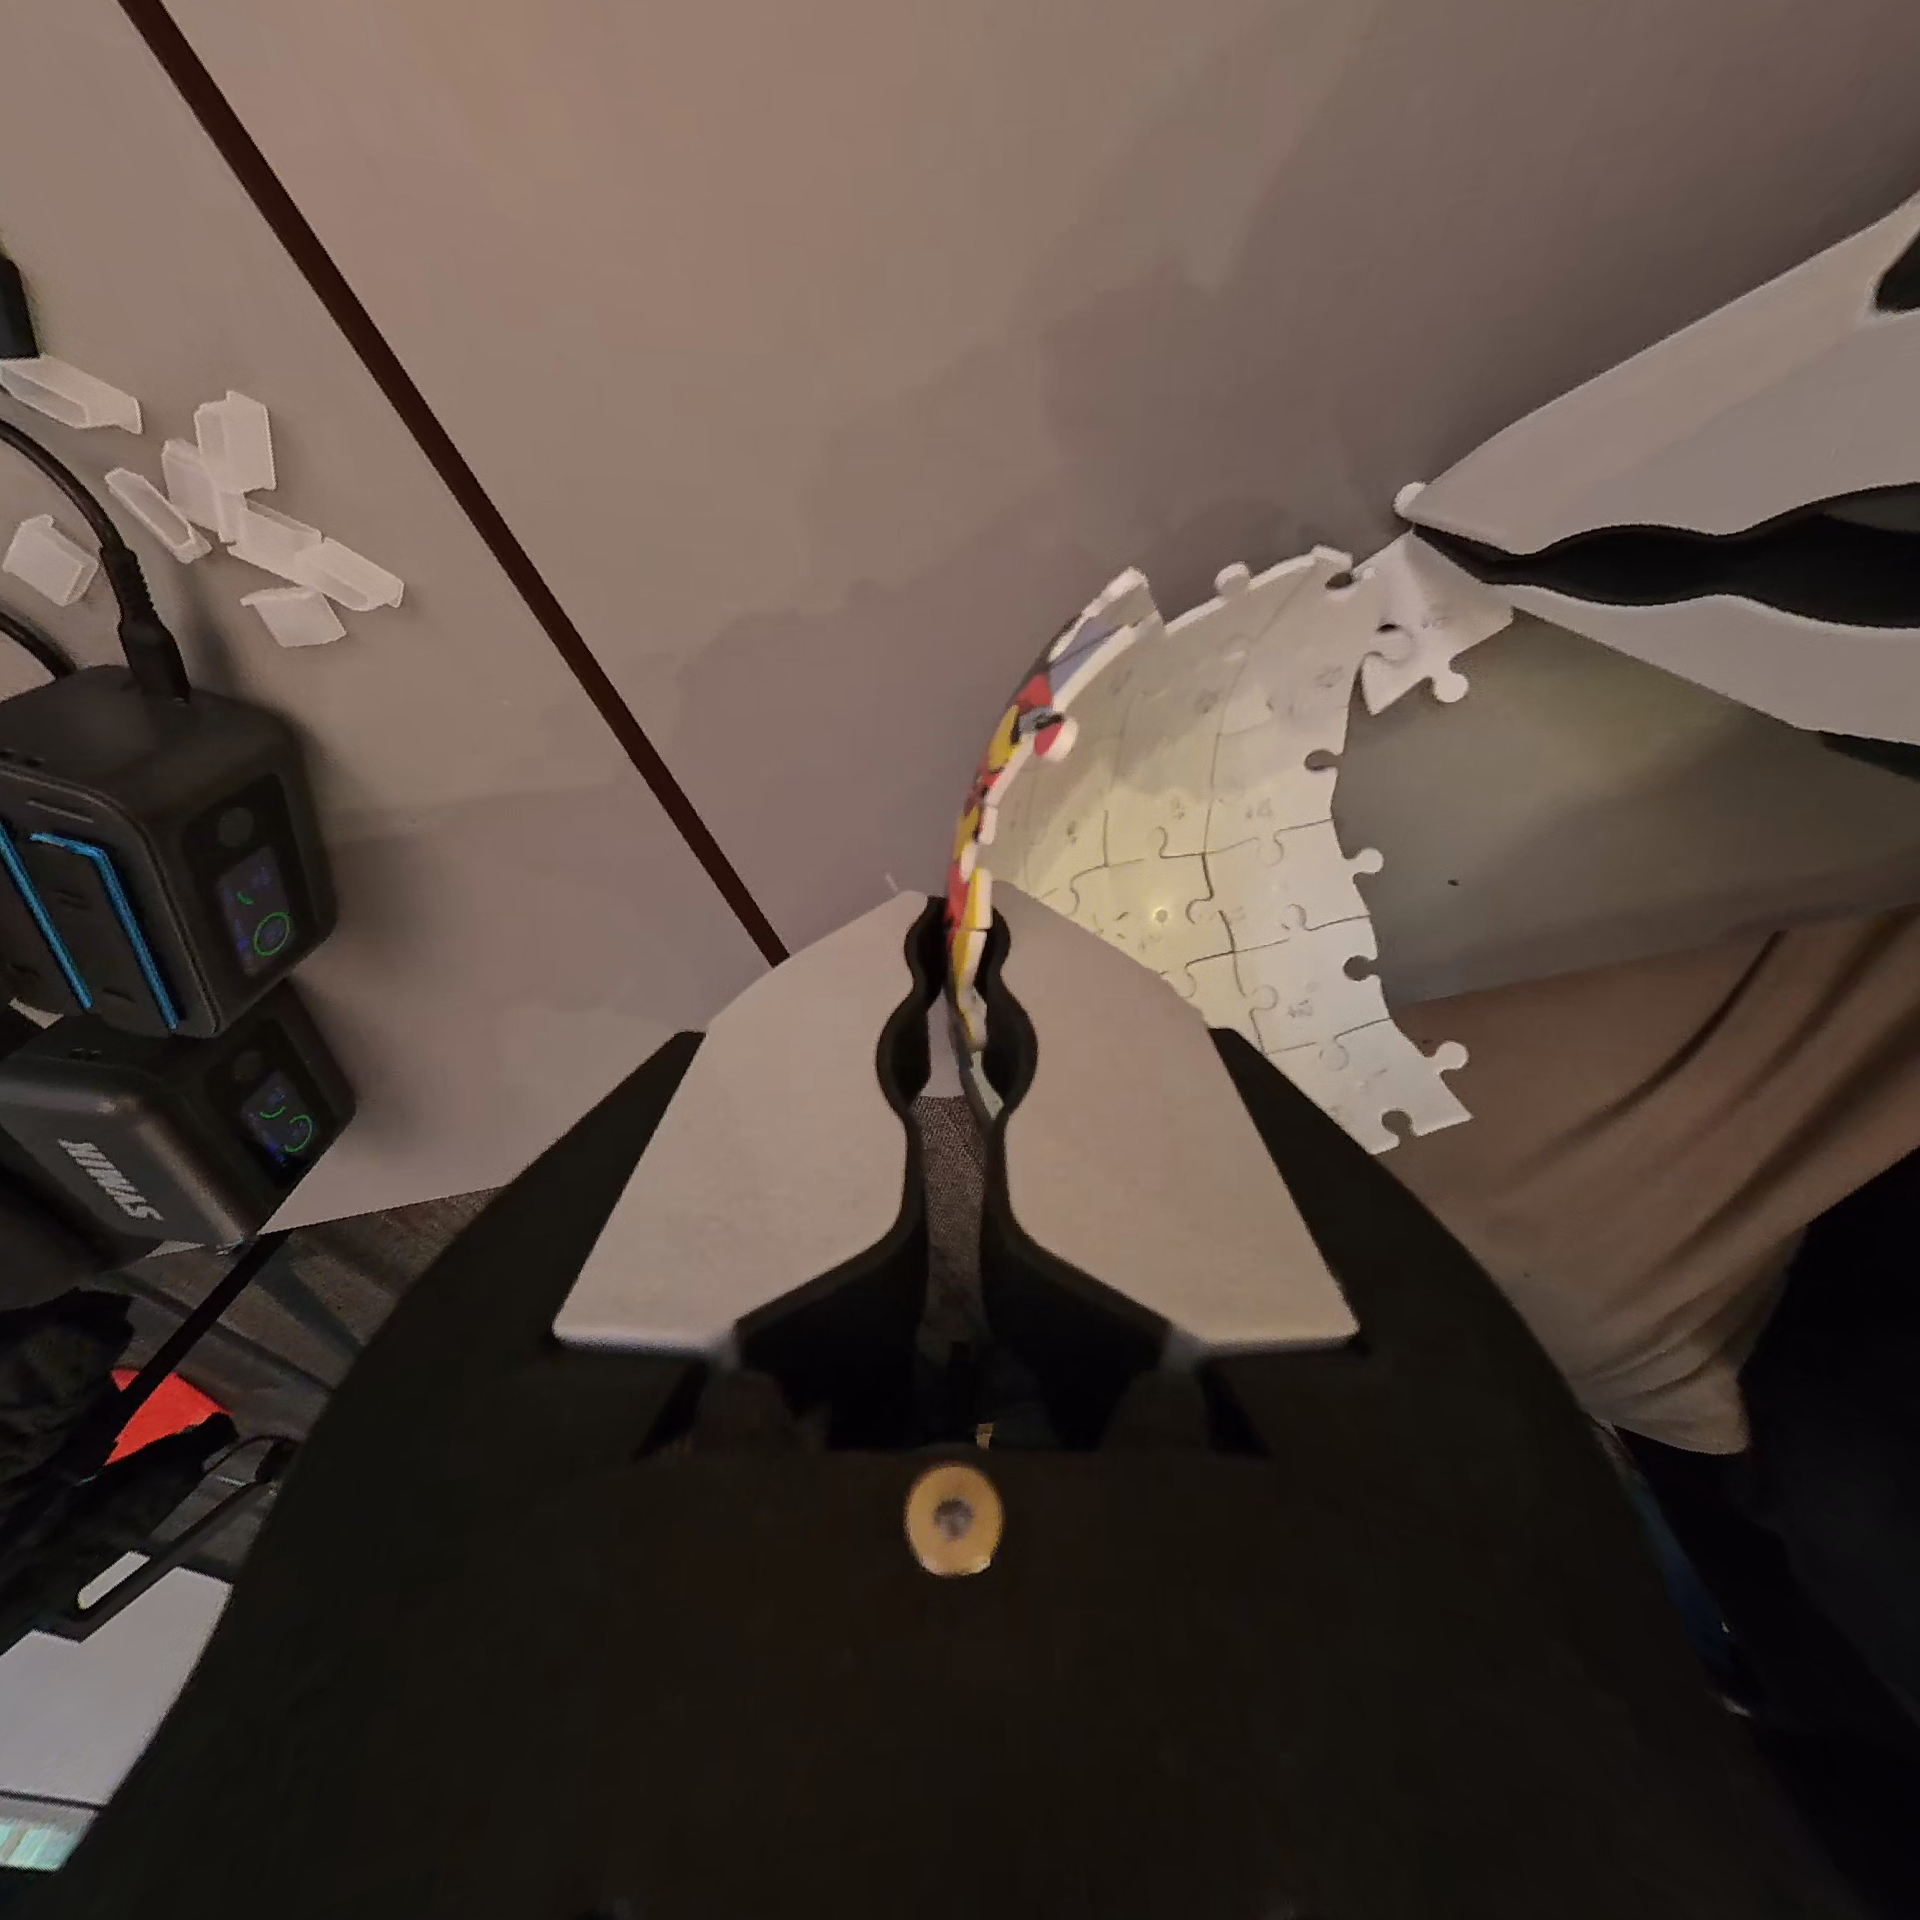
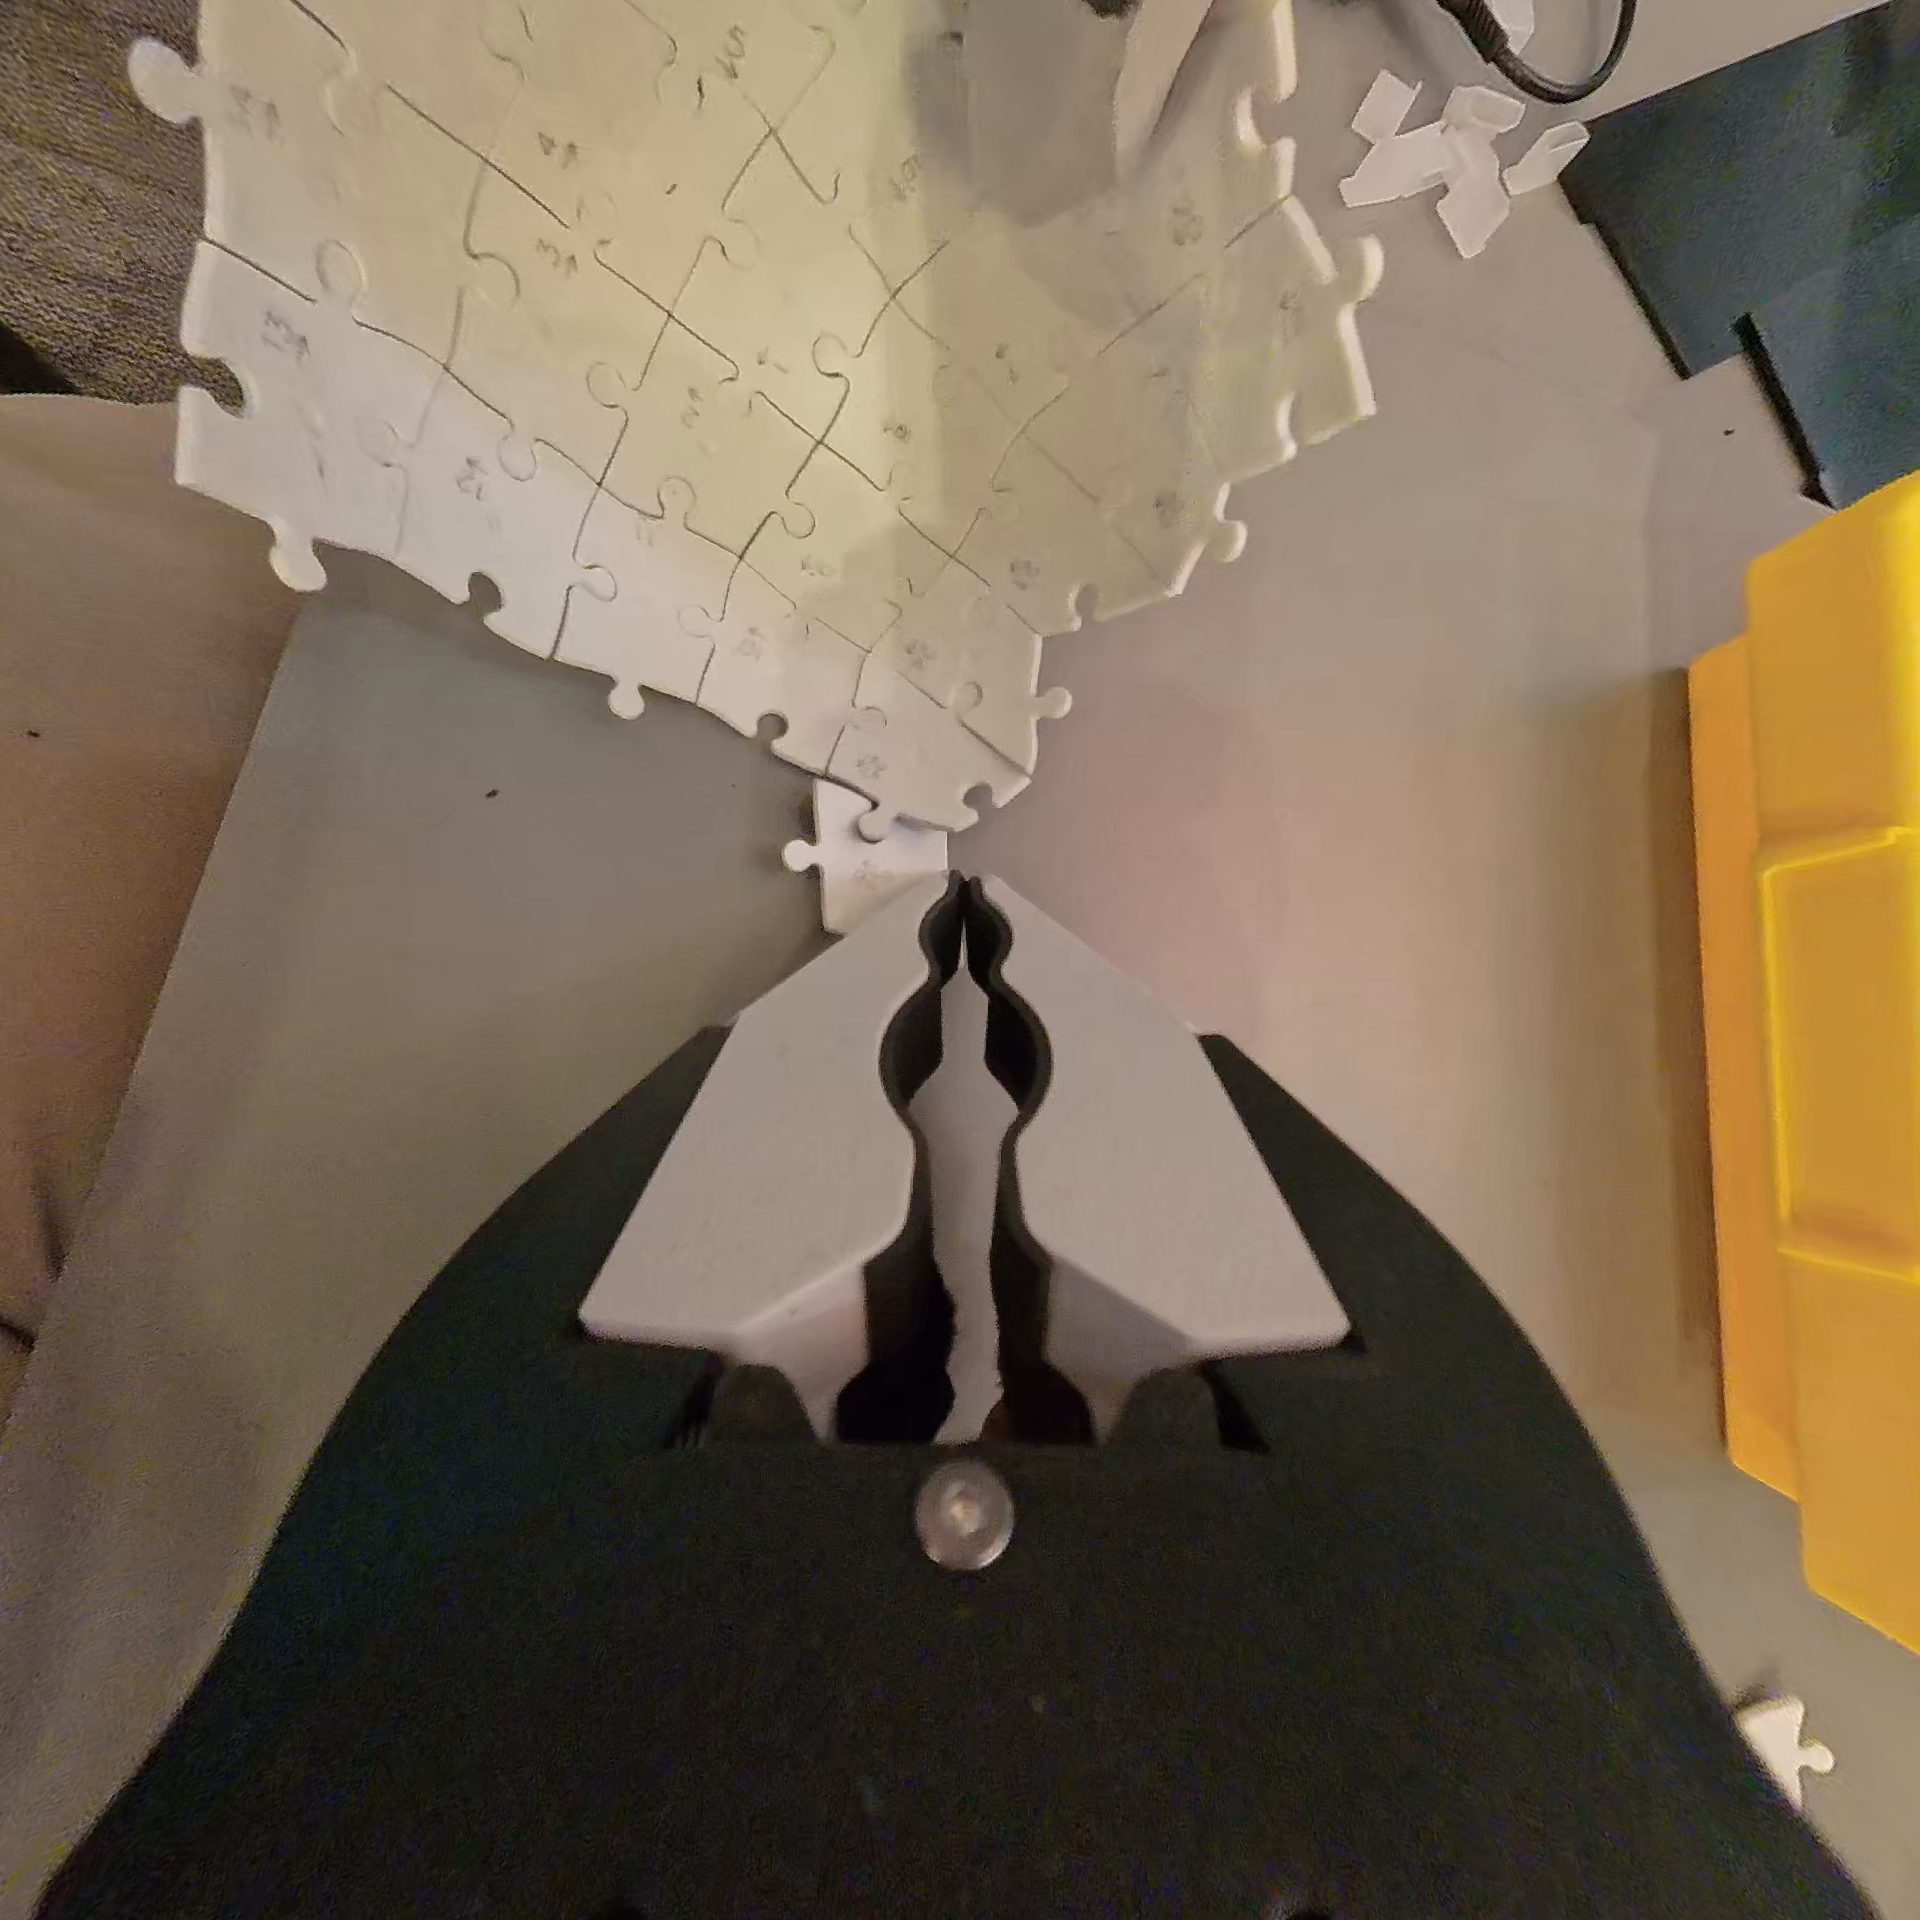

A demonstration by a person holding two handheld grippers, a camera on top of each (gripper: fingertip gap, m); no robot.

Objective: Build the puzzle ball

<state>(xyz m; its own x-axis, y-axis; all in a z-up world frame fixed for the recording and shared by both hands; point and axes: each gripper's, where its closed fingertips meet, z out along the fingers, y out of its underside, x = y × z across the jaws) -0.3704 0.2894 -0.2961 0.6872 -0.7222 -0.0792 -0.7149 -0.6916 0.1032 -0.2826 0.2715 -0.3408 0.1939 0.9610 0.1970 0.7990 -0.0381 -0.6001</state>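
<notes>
Here, left gripper (image 1: 968,935) pinches puzzle ball shell (image 1: 1195,831) rim, hollow facing right; right gripper (image 2: 964,883) clamps loose piece (image 2: 862,868).

A workroom or lab bench: a plain grey counter (image 1: 935,364) carries stacked black power units with lit displays (image 1: 156,862), cables, scattered clear plastic caps (image 1: 239,499) and a yellow plastic bin (image 2: 1818,1039).

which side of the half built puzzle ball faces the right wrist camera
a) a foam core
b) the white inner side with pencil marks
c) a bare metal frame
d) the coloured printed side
b: the puzzle ball shows its white, pencil-marked inner surface in the right wrist view; the right gripper pinches a single piece at its lower edge.
</notes>
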